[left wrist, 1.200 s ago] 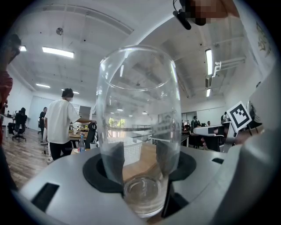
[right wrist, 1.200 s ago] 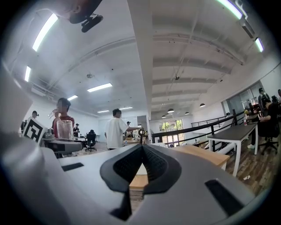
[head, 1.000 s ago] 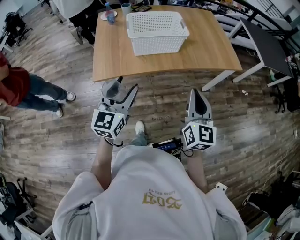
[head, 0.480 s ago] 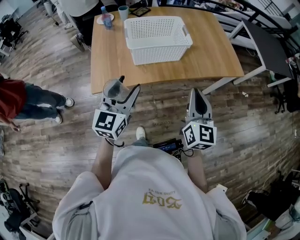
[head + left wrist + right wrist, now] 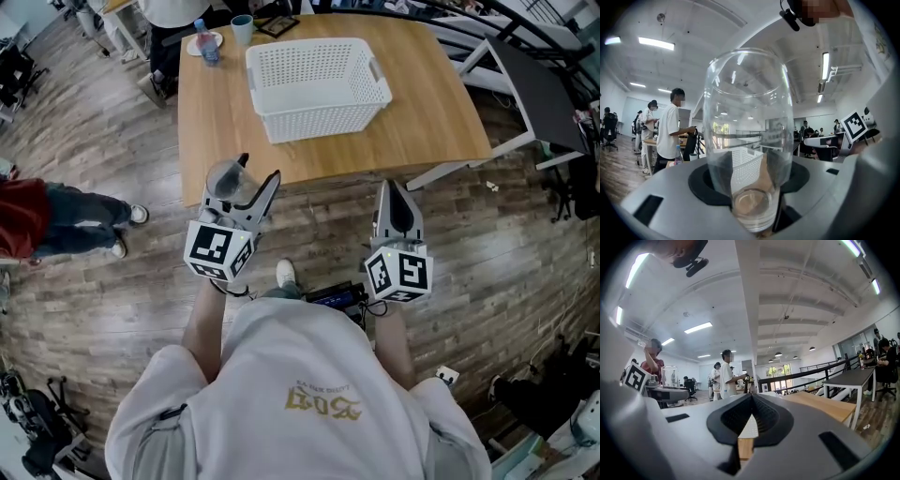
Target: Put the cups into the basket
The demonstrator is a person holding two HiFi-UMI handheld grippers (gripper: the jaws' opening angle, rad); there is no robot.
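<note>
The jaws of the left gripper (image 5: 240, 187) are clamped on the lower body of a clear glass cup (image 5: 749, 136), which stands upright with its rim up. The low grip probably leaves the mouth and upper wall clear for lowering into a container. The jaws of the right gripper (image 5: 393, 192) are pressed together with nothing between them, so this gripper is free for a further pick. Both grippers are held over the floor, short of the near edge of the table (image 5: 427, 112). The white basket (image 5: 323, 120) stands on the table well ahead of the glass cup, open side up, and appears empty. A blue cup (image 5: 242, 28) stands at the far left corner, near a bottle (image 5: 202, 39). Judgement: carry step; placement not yet done.
</note>
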